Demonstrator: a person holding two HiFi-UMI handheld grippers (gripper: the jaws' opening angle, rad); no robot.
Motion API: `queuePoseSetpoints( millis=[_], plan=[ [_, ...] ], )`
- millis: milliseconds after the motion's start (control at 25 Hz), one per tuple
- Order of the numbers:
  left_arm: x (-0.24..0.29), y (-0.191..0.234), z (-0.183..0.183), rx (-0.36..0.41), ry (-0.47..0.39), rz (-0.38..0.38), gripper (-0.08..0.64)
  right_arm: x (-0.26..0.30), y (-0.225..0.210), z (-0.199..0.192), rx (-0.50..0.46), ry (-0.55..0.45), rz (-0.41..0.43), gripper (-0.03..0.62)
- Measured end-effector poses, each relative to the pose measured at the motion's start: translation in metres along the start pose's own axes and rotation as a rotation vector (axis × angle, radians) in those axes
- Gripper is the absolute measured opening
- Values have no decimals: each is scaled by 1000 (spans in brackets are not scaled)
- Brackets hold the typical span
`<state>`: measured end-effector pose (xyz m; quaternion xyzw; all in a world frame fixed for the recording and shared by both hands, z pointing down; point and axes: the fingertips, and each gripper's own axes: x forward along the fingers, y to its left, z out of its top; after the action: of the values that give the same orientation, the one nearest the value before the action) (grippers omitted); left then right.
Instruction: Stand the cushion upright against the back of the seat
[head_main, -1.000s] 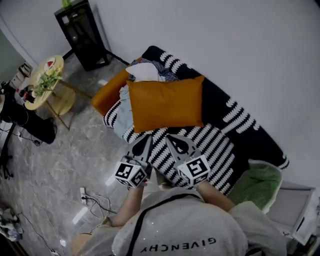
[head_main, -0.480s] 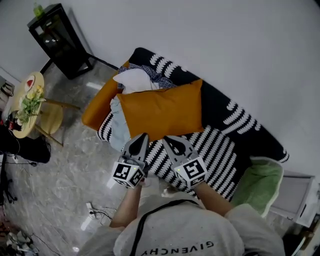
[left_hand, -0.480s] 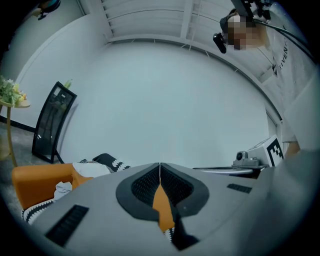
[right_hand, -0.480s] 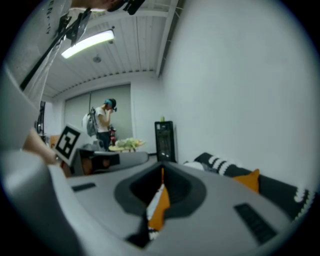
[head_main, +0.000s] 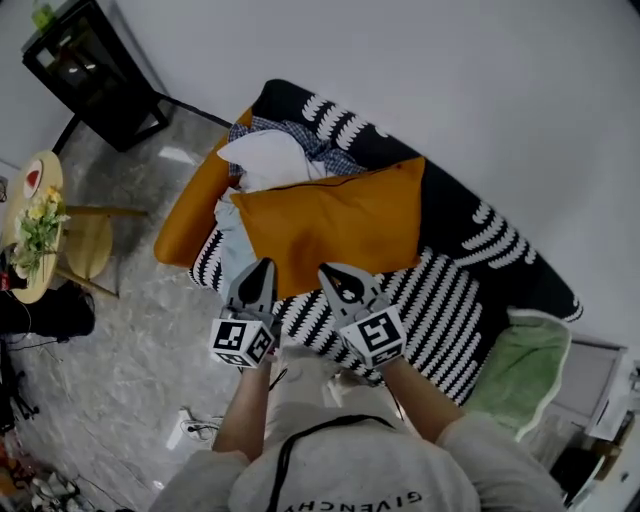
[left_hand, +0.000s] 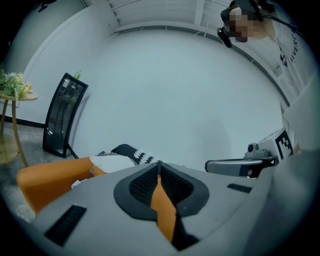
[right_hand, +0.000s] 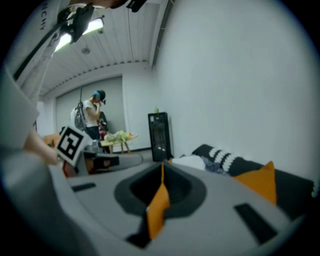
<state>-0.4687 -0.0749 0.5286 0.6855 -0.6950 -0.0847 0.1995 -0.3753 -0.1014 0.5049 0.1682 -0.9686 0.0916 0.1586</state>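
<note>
We are at the approach: left claw (head_main: 258, 272) and right claw (head_main: 335, 276), both pinched together and empty, hang at the near edge of the cushion (head_main: 340, 225), which lies flat on the striped seat (head_main: 440, 300). Next we likely open them, grip that edge and tip it against the back (head_main: 455, 205).

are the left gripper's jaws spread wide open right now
No, the left gripper has its jaws closed, meeting at the tips in its own view.
</note>
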Motion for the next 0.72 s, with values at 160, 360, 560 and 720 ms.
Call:
queuePoseSetpoints(
  millis=[160, 360, 560, 720],
  plan=[
    [21, 31, -10, 7, 25, 12, 26, 20, -22, -15, 18, 31, -46, 18],
    [41, 65, -26, 17, 58, 56, 26, 24, -73, -30, 65, 49, -161, 19],
    [63, 71, -37, 16, 78, 29, 28, 7, -156, -47, 134, 65, -339, 20],
    [75, 72, -48, 35, 96, 22, 28, -8, -238, -56, 173, 63, -503, 25]
  ],
)
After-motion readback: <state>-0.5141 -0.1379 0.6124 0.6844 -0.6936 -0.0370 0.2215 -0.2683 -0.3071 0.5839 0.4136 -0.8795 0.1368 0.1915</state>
